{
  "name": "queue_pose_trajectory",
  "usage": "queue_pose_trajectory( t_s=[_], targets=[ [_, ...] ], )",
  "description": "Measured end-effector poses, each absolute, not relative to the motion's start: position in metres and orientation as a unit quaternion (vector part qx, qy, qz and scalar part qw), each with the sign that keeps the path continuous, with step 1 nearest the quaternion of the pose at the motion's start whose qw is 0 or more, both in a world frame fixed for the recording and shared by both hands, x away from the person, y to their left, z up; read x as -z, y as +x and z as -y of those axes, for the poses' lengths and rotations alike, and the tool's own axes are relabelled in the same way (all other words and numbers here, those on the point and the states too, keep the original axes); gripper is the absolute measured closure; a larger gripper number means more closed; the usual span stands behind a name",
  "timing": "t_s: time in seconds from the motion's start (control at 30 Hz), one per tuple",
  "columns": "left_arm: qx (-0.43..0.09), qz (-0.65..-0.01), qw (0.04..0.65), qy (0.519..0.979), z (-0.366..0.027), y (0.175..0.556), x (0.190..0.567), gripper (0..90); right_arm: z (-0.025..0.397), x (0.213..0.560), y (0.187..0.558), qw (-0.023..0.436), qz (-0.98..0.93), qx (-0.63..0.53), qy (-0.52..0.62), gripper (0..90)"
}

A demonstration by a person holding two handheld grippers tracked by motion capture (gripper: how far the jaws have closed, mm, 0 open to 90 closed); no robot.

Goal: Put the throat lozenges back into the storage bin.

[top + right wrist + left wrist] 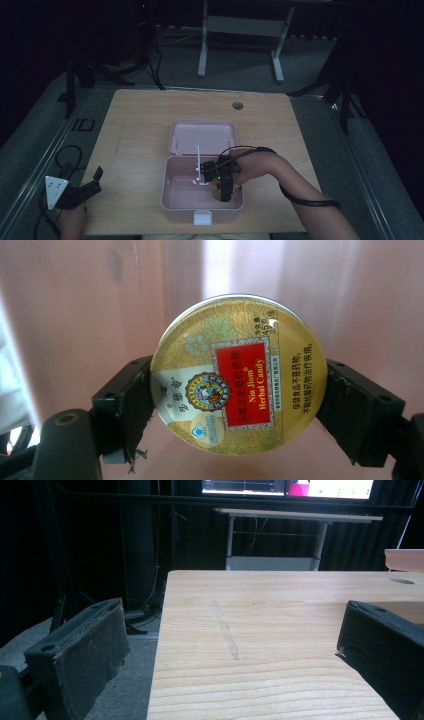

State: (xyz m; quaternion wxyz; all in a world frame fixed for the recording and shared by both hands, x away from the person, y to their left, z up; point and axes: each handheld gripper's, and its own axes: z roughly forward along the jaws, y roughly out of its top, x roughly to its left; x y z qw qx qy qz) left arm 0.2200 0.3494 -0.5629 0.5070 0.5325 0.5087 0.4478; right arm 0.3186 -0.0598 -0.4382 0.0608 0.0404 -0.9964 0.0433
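A pink lunch box lies open on the wooden table, its lid folded back. My right gripper reaches down inside the box, shut on a round gold candy tin. In the right gripper view the candy tin with a red label sits clamped between the two black jaws of the right gripper, over the pink box floor. My left gripper rests at the table's near left corner; the left gripper stands open with bare table between its jaws.
A white latch sticks out at the box's front. A white divider stands inside the box. A round cable hole is at the table's far side. A table frame stands on the floor beyond.
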Motion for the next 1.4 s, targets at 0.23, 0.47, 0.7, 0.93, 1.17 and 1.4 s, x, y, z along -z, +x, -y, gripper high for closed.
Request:
queue_pose_trajectory(
  t_s=[0.23, 0.47, 0.7, 0.93, 1.17, 1.4],
  targets=[
    [-0.447, -0.509, 0.507, 0.533, -0.349, 0.220, 0.563, 0.4, 0.059, 0.459, 0.316, 0.067, 0.995, -0.054, 0.048, 20.0],
    [-0.447, -0.508, 0.507, 0.534, -0.349, 0.220, 0.563, 0.4, 0.061, 0.480, 0.317, 0.059, 0.995, -0.070, 0.037, 20.0],
    [-0.447, -0.508, 0.506, 0.535, -0.349, 0.220, 0.563, 0.4, 0.062, 0.493, 0.316, 0.061, 0.995, -0.072, 0.040, 19.9],
    [-0.446, -0.509, 0.507, 0.534, -0.350, 0.220, 0.563, 0.4, 0.060, 0.497, 0.318, 0.068, 0.994, -0.085, 0.032, 19.7],
    [-0.445, -0.509, 0.508, 0.534, -0.350, 0.220, 0.563, 0.4, 0.059, 0.496, 0.319, 0.073, 0.993, -0.091, 0.031, 16.7],
    [-0.446, -0.509, 0.508, 0.534, -0.350, 0.220, 0.563, 0.4, 0.063, 0.479, 0.322, 0.068, 0.996, -0.060, 0.020, 14.6]
  ],
)
